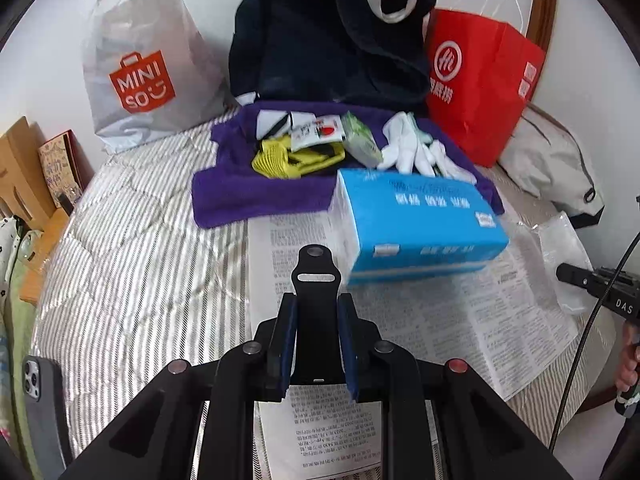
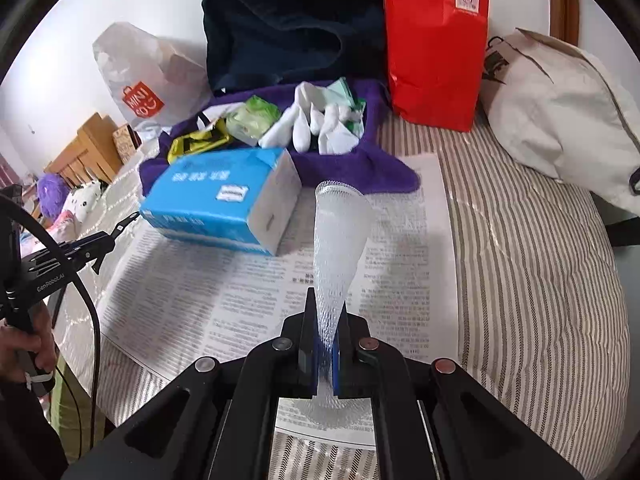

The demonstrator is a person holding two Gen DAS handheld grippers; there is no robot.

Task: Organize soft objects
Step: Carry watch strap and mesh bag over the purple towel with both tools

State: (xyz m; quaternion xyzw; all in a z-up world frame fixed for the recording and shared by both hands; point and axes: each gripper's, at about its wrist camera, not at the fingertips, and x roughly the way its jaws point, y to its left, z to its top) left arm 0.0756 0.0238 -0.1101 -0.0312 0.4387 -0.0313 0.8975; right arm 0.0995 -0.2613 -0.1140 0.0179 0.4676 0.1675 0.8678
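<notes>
Left wrist view: left gripper (image 1: 316, 320) tilts down over the newspaper (image 1: 460, 320) on the striped bed (image 1: 140, 260). Its fingers (image 1: 286, 332) pinch a flat black piece (image 1: 316, 280) that sticks up between them. Just ahead lies the blue tissue pack (image 1: 420, 220), and behind it a purple towel (image 1: 240, 196) holds white gloves (image 1: 416, 148), a yellow thing (image 1: 288, 160) and a green pack (image 1: 362, 142). Farther back stand a grey bag (image 1: 148, 60), a dark bag (image 1: 320, 44) and a red bag (image 1: 480, 84).

Right wrist view: right gripper (image 2: 325, 344) also tilts down over the newspaper. Its fingers (image 2: 306, 344) squeeze the thin end of a white foam net (image 2: 340, 232), which fans out ahead and up. The tissue pack sits just left of the net. A hand (image 2: 24, 344) at the left edge holds the other tool.
</notes>
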